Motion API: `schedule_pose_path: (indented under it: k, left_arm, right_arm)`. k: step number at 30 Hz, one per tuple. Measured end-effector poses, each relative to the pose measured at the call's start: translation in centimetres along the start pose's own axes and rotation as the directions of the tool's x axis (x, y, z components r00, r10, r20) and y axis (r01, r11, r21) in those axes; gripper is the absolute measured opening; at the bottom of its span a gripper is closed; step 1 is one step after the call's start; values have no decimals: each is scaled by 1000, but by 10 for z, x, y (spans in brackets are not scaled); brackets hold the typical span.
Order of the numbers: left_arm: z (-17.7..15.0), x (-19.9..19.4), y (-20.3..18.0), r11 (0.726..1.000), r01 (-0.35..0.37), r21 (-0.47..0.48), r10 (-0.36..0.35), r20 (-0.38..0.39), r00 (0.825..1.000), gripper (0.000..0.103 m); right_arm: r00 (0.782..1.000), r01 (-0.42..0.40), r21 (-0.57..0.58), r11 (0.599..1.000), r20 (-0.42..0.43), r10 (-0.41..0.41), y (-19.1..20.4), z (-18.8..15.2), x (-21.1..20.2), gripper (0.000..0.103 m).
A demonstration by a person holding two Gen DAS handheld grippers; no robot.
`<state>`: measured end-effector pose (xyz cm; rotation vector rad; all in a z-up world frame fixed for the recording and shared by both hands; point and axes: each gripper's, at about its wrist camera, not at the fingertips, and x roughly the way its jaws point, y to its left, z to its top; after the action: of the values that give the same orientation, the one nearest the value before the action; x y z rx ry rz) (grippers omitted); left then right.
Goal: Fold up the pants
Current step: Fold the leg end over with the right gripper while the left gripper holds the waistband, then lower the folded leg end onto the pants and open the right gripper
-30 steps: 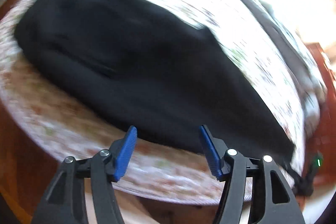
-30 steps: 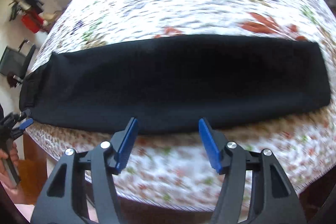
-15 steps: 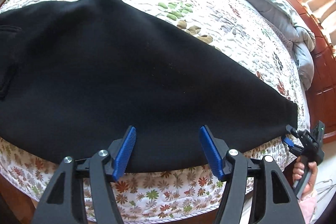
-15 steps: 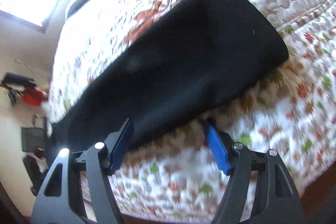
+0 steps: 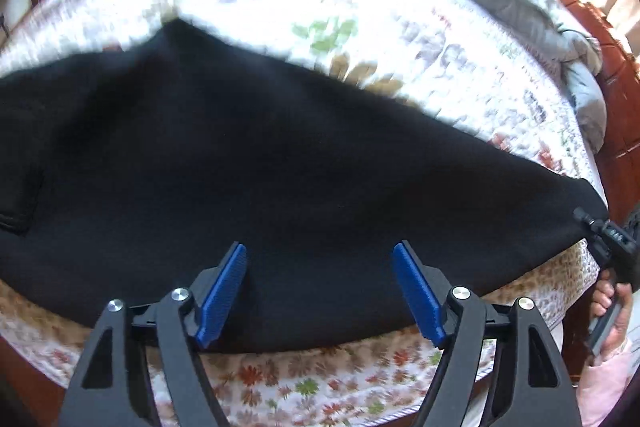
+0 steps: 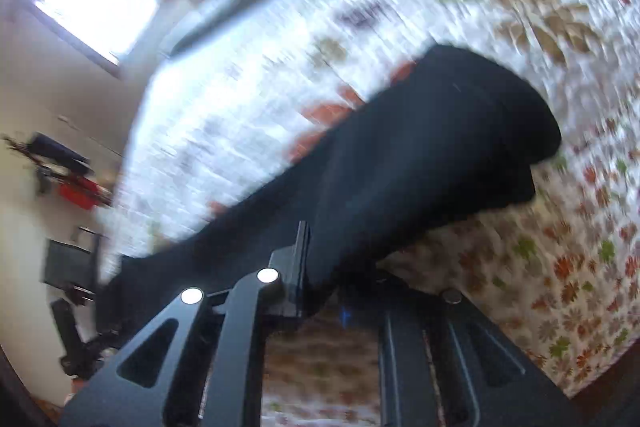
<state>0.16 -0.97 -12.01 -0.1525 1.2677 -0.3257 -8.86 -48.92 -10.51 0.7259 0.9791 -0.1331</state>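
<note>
Bed (image 5: pixel 360 379) with flowered quilt fills both views | black pants (image 5: pixel 280 187) lie across frame centre | left gripper (image 5: pixel 318 291) fingers just widened, spread over pants' near edge | right gripper (image 6: pixel 320 267) fingers just closed, clamping pants' hem, lower centre.

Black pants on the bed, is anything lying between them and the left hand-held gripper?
Nothing visible. The left hand-held gripper, jaws just opened wider, hangs straight over the near edge of the black pants, with only the floral quilt around them. The right hand-held gripper has just closed on the leg end.
</note>
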Motion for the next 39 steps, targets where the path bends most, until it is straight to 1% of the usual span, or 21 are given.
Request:
schedule_pose_path:
  k: [1, 2, 4, 6, 7, 9, 12, 14, 16, 18, 21, 23, 26, 28, 29, 31, 32, 36, 37, 38, 39]
  left_arm:
    - [-1, 7, 4, 1000, 4, -5, -4, -2, 1000, 76]
    - [-1, 8, 5, 1000, 14, 5, -14, 9, 1000, 79]
    - [0, 4, 5, 999, 33, 5, -33, 9, 999, 81]
    - [1, -4, 14, 996, 74, -42, -73, 14, 997, 81]
    - [1, -7, 17, 994, 86, -68, -85, 16, 996, 81]
    - [1, -17, 27, 990, 92, -106, -89, 31, 996, 81]
    - [0, -32, 38, 988, 83, -130, -74, 68, 995, 82]
    - [-2, -39, 48, 984, 86, -155, -74, 82, 994, 82]
    - [-2, -43, 55, 979, 93, -179, -77, 93, 993, 82]
    - [-3, -48, 64, 976, 96, -197, -76, 105, 992, 82]
    - [-4, -54, 76, 971, 97, -219, -72, 118, 990, 82]
    - [-6, -57, 79, 968, 95, -232, -67, 125, 990, 82]
    - [-9, -61, 89, 964, 95, -249, -64, 130, 989, 82]
    - [-11, -63, 96, 959, 99, -264, -65, 137, 988, 82]
    - [-11, -64, 98, 958, 100, -270, -63, 141, 988, 82]
    - [-12, -67, 103, 953, 105, -284, -64, 148, 987, 82]
    - [-13, -68, 106, 951, 106, -292, -63, 152, 986, 82]
    - [-15, -72, 118, 945, 104, -311, -54, 164, 985, 82]
    - [-16, -73, 121, 943, 105, -316, -54, 165, 985, 82]
    - [-16, -73, 121, 941, 106, -321, -54, 166, 985, 82]
    - [-16, -72, 122, 939, 106, -326, -54, 164, 985, 82]
  right_arm:
    - [998, 38, 41, 998, -57, -35, -11, -3, 18, 11]
    - [996, 44, 71, 996, -82, -38, -20, -6, 28, 11]
    - [997, 23, 102, 994, -70, -16, -26, -8, 28, 11]
    - [997, 55, 74, 996, -59, -50, -18, -6, 20, 11]
    - [996, 85, 37, 996, -43, -83, -7, -6, 14, 11]
    - [995, 102, -32, 994, 10, -102, 20, -4, -4, 10]
    - [996, 65, -117, 991, 63, -58, 65, 0, -23, 10]
    - [996, 53, -220, 974, 85, -35, 104, -2, -33, 10]
    - [997, 23, -311, 950, 77, 1, 147, -9, -30, 10]
    - [998, -2, -382, 924, 52, 24, 175, -17, -23, 10]
    - [1000, -6, -495, 869, 9, 12, 229, -40, 3, 10]
    - [1000, -20, -528, 849, -26, 8, 249, -53, 16, 10]
    - [995, -83, -561, 824, -89, 40, 284, -71, 37, 10]
    - [991, -115, -594, 796, -128, 47, 304, -85, 48, 10]
    - [989, -125, -620, 775, -143, 45, 318, -91, 57, 10]
    - [986, -124, -655, 746, -163, 22, 335, -105, 70, 10]
    - [986, -109, -683, 722, -165, -8, 347, -116, 76, 10]
    - [986, -61, -765, 641, -145, -80, 369, -148, 97, 10]
    - [986, -57, -777, 627, -143, -87, 372, -154, 102, 10]
    - [985, -54, -784, 618, -142, -95, 373, -158, 105, 11]
    - [984, -51, -794, 605, -143, -106, 376, -164, 110, 17]
